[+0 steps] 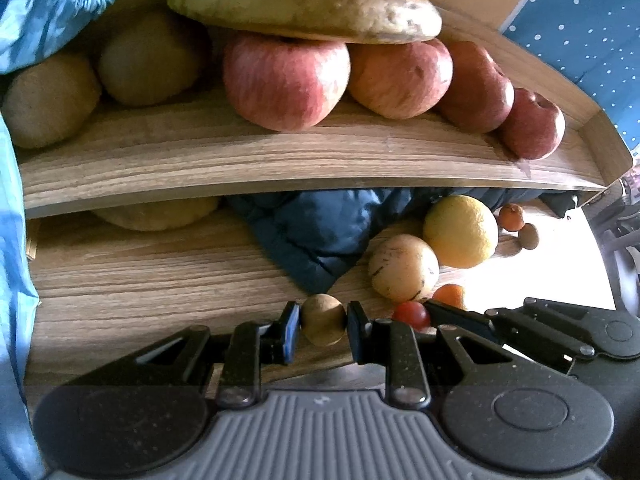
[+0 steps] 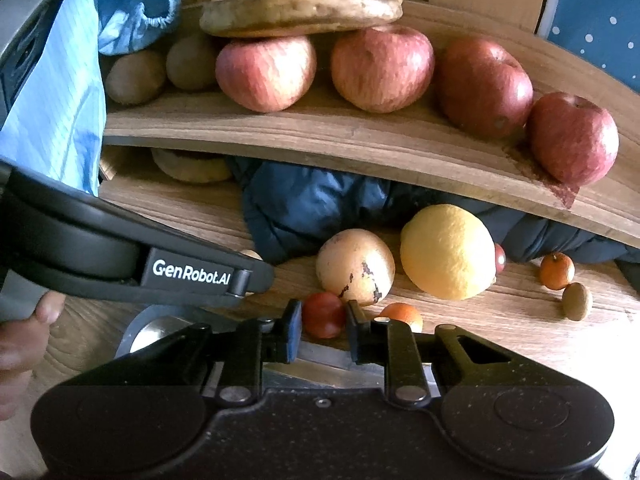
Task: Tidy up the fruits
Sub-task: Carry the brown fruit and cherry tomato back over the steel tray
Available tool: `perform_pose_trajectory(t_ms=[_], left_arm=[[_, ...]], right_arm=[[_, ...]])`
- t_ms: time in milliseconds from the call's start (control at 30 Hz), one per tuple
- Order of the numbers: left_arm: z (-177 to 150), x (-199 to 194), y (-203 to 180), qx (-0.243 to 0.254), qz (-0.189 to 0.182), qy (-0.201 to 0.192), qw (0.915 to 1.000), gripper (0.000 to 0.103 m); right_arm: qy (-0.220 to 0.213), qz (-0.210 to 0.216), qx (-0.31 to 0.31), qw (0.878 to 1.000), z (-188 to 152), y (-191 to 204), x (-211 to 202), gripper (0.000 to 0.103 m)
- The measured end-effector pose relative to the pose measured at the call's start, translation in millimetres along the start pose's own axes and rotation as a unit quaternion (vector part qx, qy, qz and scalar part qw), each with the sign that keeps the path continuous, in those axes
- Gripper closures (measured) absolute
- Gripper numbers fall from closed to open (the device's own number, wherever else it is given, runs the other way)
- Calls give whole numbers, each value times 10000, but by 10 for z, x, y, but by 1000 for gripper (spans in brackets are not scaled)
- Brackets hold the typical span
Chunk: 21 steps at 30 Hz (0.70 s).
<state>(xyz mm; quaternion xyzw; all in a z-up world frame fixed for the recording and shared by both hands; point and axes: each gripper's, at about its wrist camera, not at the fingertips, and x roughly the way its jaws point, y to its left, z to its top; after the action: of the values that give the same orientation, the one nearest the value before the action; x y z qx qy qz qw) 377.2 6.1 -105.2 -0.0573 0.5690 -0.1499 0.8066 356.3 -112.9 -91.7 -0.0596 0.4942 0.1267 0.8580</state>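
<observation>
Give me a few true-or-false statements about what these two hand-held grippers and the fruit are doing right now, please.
1. The left hand-held gripper is shut on a small round brown fruit. True.
2. The right hand-held gripper holds a large yellow lemon. False: it is shut on a small round red fruit; the large yellow citrus lies free on the wooden tabletop.
3. Four red apples sit in a row on the raised wooden shelf. True.
4. The spotted yellow bananas lie on the tabletop. False: they rest on top of the apples.
5. A dark blue padded cloth lies under the shelf. True.
</observation>
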Motion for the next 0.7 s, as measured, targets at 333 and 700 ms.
perform_pose_trajectory(t_ms=[333, 700], left_arm=[[-101, -139, -223, 133, -31, -103, 9999, 76], [-294, -204, -532, 339, -133, -67, 9993, 76]], right_arm=[[-224, 12, 60, 9997, -109, -38, -260, 79], [-295, -81, 229, 9993, -351, -180, -473, 79]])
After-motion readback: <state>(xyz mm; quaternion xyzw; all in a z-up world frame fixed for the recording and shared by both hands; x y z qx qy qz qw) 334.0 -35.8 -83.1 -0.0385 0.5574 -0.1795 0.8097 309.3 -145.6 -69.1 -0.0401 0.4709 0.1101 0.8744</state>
